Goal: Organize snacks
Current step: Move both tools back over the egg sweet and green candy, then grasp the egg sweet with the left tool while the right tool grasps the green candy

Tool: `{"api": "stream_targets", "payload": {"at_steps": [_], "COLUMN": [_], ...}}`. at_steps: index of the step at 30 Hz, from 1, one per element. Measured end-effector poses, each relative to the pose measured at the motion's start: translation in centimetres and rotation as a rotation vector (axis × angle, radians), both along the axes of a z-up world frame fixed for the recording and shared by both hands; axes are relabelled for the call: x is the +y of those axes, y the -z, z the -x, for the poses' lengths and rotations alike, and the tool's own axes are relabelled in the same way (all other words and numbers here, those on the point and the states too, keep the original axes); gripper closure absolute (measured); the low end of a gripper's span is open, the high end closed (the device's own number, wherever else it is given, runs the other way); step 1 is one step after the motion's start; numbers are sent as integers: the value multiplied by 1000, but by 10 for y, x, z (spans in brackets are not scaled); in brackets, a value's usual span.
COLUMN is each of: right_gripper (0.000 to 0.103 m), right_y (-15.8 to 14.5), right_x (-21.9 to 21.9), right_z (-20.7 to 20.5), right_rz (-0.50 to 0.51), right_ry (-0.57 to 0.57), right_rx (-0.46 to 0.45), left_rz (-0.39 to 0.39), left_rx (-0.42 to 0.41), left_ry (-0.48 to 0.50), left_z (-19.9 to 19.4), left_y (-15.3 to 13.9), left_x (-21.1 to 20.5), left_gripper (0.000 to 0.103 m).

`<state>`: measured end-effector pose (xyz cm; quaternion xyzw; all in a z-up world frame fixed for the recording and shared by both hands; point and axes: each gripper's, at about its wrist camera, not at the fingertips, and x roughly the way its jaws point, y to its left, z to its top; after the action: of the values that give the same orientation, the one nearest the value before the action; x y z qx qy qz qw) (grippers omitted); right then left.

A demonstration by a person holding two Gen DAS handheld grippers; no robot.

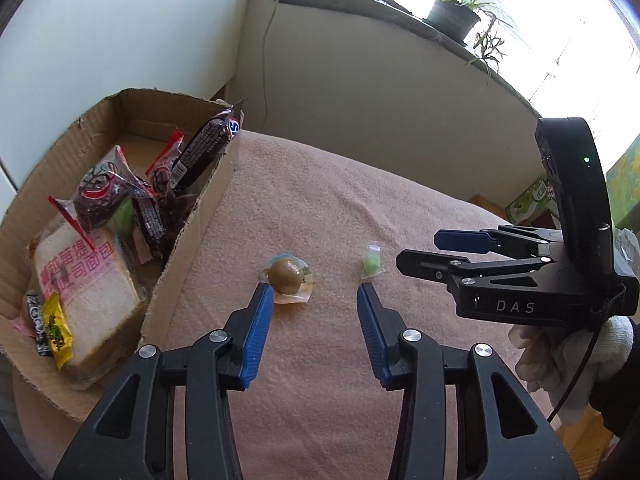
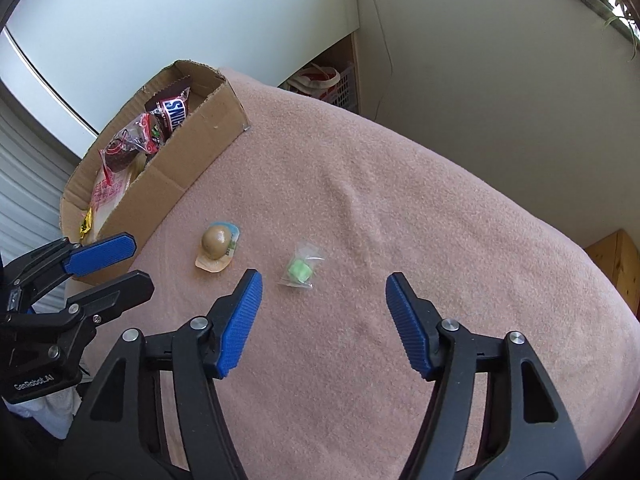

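Note:
A brown round snack in a clear pack [image 1: 287,278] [image 2: 218,246] and a small green candy in a clear wrapper [image 1: 371,266] [image 2: 301,270] lie on the pink blanket [image 1: 320,208] [image 2: 400,220]. A cardboard box [image 1: 188,232] [image 2: 192,152] on the left holds a bread pack [image 1: 86,280], a Snickers bar [image 2: 173,114] and several other wrapped snacks. My left gripper [image 1: 314,292] is open and empty, just short of the brown snack. My right gripper [image 2: 322,280] is open and empty, just short of the green candy; it also shows at the right in the left wrist view [image 1: 418,250].
The blanket falls away at its far and right edges. A wall stands behind, with a windowsill and a potted plant [image 1: 456,12]. A white basket [image 2: 340,84] sits in a shelf nook beyond the blanket. A wooden surface [image 2: 616,264] lies at the right.

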<state>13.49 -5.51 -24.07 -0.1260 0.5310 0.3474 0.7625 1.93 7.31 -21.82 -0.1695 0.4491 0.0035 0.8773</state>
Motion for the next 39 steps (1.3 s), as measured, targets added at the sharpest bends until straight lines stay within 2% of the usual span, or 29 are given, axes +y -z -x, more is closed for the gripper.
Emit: {"api": "stream_targets", "payload": {"at_steps": [3, 5, 7, 16, 25, 27, 29, 31, 39], "right_gripper": [43, 53, 56, 58, 58, 58, 74, 83, 83], "right_y": [10, 14, 18, 27, 36, 37, 38, 38, 33], "right_x": [-3, -5, -5, 6, 23, 30, 34, 37, 41], "right_z": [0, -1, -1, -2, -2, -2, 0, 2, 10], "right_rz": [-3, -19, -25, -42, 3, 13, 32, 45, 52], "right_ry": [1, 2, 0, -25, -32, -35, -43, -55, -49], "right_rx": [-3, 8, 14, 14, -3, -11, -27, -37, -49], "left_rz": [3, -8, -18, -59, -41, -51, -49, -51, -35], "left_rx": [6, 4, 1, 21, 41, 34, 25, 20, 7], "left_ry": [-21, -30, -45, -65, -69, -65, -61, -55, -40], "left_z": [-9, -13, -16, -31, -41, -41, -40, -37, -30], "left_y": [11, 15, 18, 31, 43, 43, 43, 43, 34], "left_x": [-2, -4, -5, -5, 1, 1, 1, 0, -1], "left_gripper": [63, 65, 68, 70, 70, 78, 79, 79, 79]}}
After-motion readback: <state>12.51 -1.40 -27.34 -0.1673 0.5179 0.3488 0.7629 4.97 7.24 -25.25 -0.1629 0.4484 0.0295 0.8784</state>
